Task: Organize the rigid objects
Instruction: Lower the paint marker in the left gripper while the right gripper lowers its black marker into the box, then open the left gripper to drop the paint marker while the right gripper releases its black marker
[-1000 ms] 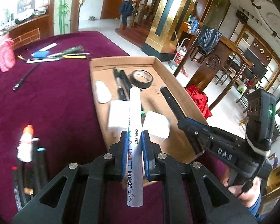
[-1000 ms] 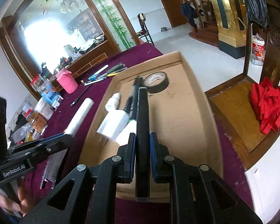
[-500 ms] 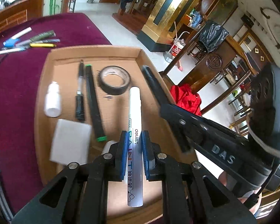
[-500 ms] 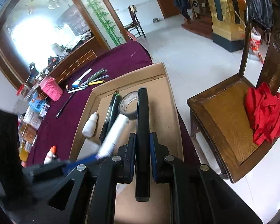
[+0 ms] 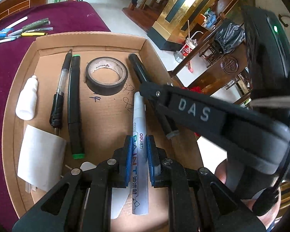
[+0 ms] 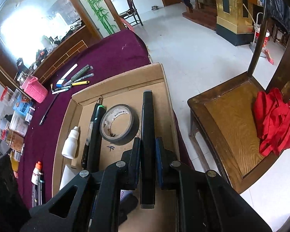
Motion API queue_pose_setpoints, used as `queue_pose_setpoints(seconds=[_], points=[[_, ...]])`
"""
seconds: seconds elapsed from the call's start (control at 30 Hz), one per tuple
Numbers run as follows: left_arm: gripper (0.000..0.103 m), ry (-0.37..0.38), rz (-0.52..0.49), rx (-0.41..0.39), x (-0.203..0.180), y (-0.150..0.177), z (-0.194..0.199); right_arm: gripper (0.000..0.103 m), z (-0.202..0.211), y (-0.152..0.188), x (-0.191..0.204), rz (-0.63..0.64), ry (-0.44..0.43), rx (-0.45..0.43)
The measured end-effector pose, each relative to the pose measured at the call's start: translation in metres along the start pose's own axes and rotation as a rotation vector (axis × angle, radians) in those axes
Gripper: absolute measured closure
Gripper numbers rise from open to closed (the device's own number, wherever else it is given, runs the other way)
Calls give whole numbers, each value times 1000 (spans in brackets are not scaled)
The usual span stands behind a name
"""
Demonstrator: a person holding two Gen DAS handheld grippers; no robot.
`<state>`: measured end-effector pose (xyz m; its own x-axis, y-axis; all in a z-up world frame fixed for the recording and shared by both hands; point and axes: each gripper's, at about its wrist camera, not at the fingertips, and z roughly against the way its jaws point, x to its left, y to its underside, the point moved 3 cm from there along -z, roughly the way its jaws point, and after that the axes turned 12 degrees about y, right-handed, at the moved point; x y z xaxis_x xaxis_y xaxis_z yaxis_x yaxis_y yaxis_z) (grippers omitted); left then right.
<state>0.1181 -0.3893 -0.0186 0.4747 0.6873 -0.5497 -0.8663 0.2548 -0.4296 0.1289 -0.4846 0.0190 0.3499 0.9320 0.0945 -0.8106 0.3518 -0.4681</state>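
Observation:
My left gripper (image 5: 138, 141) is shut on a white paint marker (image 5: 139, 135) and hangs over the right half of a shallow cardboard tray (image 5: 19, 104). My right gripper (image 6: 147, 144) is shut on a black marker (image 6: 147, 127), held over the tray's (image 6: 168, 89) right side; it also crosses the left wrist view, where the black marker (image 5: 139, 69) pokes out past it. In the tray lie a roll of black tape (image 5: 107, 78), a black pen (image 5: 60, 92), a black marker with green ends (image 5: 74, 104), a small white bottle (image 5: 27, 98) and a white block (image 5: 39, 154).
The tray sits on a maroon tablecloth (image 6: 110, 58) at the table's right edge. Several loose pens (image 6: 75, 79) and a pink basket (image 6: 35, 89) lie beyond it, with boxes and small bottles (image 6: 36, 172) at the left. A wooden chair (image 6: 232, 119) with red cloth (image 6: 274, 121) stands to the right.
Both grippers have moved rightward and further over the tray, each still gripping its marker. The right gripper now looms larger and closer in the left wrist view.

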Motion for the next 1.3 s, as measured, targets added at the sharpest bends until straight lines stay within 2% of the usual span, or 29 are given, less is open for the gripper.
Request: queue_pose_setpoints(seconds=[0.4,1.3], points=[[91,9,9,-22,3,5,2,90,-9,-7,9,66,48,11],[90,55,48,-18,8,12,17,89,-7,-5,19,111,48,5]])
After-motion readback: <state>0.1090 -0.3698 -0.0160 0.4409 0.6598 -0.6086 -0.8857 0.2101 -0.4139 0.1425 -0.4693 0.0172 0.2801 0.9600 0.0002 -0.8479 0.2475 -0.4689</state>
